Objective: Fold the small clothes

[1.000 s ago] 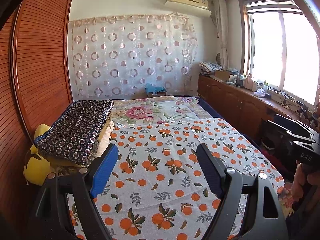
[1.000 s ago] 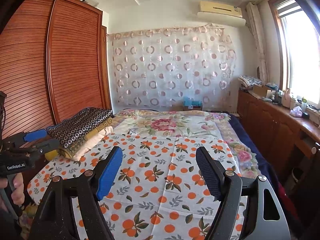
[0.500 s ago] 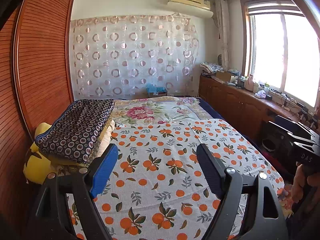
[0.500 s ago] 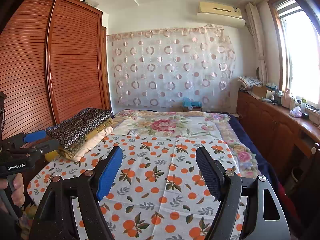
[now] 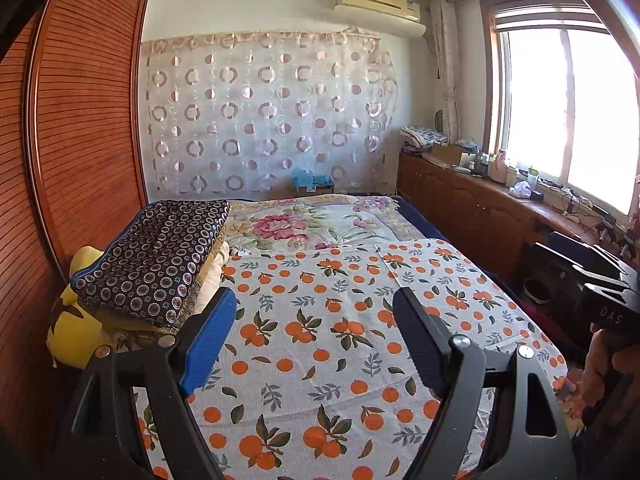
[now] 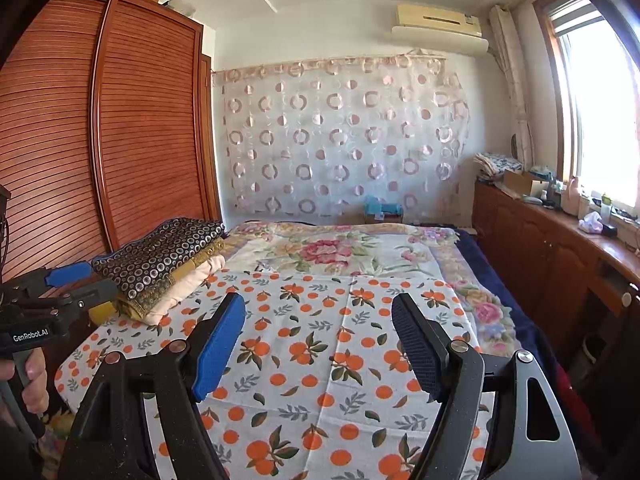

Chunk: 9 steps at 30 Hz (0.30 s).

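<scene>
Two grippers, both hovering above the bed with fingers spread wide and nothing between them. Left gripper (image 5: 312, 338): blue-padded finger (image 5: 208, 344) on one side, black ribbed one on the other, wide gap showing only sheet. Right gripper (image 6: 318, 342): same layout, blue pad (image 6: 218, 346), same wide gap, gripping nothing.

Under both fingers an orange-print cloth (image 5: 340, 340) is lying flat on the bed. It is sheet-sized, and I cannot tell whether it is the clothing to fold. Its long axis is running away from the cameras toward the curtain wall, far edge ending against the floral bedspread (image 5: 296, 224). A centre crease along that axis is showing only in the right wrist view (image 6: 346, 320). No small garment is identifiable in either view.

Beside the cloth, near the wardrobe (image 5: 84, 128), a dark circle-print folded blanket (image 5: 156, 256) is sitting on top of a stack.

Left wrist view only: a yellow cushion (image 5: 76, 328) under the stack, the window, and the right gripper's black body marked DAS with the right hand (image 5: 608, 364) at the frame's edge. Right wrist view only: the stack's side, with gold and cream layers (image 6: 188, 276), the blue-tipped left gripper body labelled GenRobot.AI, and the left hand (image 6: 34, 380) around its handle. The wooden bench (image 6: 560, 240) under the window is carrying bottles and clutter.
</scene>
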Tool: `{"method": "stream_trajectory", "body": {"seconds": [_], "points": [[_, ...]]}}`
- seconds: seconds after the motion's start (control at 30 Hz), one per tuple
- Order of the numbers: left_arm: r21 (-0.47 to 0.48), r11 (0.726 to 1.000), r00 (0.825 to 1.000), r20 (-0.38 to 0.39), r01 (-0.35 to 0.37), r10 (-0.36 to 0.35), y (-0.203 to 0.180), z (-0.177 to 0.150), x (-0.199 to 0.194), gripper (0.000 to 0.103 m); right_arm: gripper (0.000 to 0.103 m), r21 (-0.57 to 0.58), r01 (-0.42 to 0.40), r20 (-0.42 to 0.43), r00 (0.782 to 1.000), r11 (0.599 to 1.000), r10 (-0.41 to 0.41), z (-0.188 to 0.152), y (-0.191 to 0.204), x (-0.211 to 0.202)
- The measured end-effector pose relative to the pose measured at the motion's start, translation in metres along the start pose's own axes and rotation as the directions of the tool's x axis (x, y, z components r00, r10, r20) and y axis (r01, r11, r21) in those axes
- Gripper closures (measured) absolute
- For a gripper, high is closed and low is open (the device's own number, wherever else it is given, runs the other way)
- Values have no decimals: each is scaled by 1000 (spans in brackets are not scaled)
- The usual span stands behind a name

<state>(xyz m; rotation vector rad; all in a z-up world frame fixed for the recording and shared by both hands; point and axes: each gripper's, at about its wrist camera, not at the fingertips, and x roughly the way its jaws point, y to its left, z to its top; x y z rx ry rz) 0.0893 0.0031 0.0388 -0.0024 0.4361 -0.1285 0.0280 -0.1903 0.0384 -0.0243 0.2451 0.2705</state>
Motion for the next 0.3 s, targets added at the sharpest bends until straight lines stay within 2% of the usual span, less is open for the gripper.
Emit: {"method": "stream_trajectory", "body": {"seconds": [0.3], "points": [[-3, 1000, 1000, 3, 0, 0, -1, 1, -2, 22, 25, 1, -1, 1, 1000, 1000, 1, -1, -1, -1]]}}
